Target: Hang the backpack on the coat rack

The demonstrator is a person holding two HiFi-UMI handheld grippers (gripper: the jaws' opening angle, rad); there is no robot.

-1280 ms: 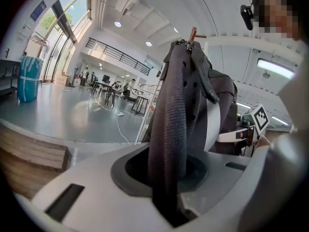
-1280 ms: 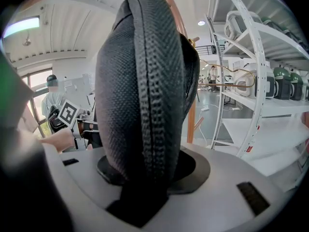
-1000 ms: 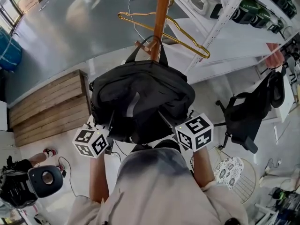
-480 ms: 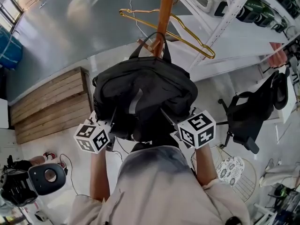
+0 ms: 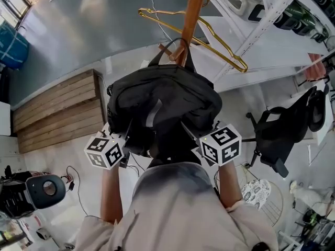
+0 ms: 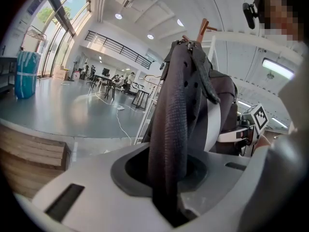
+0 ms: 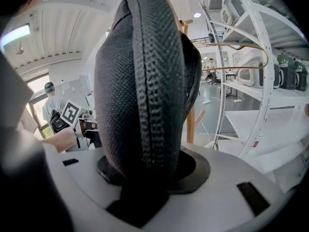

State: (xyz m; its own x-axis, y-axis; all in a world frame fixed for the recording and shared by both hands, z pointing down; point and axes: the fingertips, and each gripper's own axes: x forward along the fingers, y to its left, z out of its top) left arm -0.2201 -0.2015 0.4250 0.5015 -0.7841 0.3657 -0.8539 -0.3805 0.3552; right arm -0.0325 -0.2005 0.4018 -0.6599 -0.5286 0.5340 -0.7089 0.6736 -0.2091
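Head view, far left: a blue bin (image 5: 7, 45) stands on the grey floor, well apart from the work.
Left, near: a slatted wooden platform (image 5: 55, 111) lies against the floor's edge. Nearer than it, a black device with a round lens (image 5: 46, 188) sits among cables.
Left gripper (image 5: 127, 133): its jaws are clamped on a dark mesh strap at the backpack's left side. The strap rises straight out of the jaw slot in the left gripper view.
Backpack (image 5: 163, 99): black, held up by both grippers in the middle of the scene, right in front of the pole. Its top handle (image 5: 174, 45) loops up beside a wooden peg. Whether the handle rests on the peg I cannot tell.
Coat rack (image 5: 194, 15): an orange-brown wooden pole just behind the backpack, whose bulk hides the lower pole.
Hanger (image 5: 212, 34): gold wire, hanging on the pole above the backpack and jutting out to the right.
Right gripper (image 5: 189, 130): gripping a thick padded black strap, which fills most of the right gripper view.
Right, far: white shelving (image 5: 269, 15) crosses behind the hanger.
Right, near: a black office chair (image 5: 275, 135) stands well apart from the rack, with a patterned cloth on a wire stool (image 5: 255, 190) nearer.
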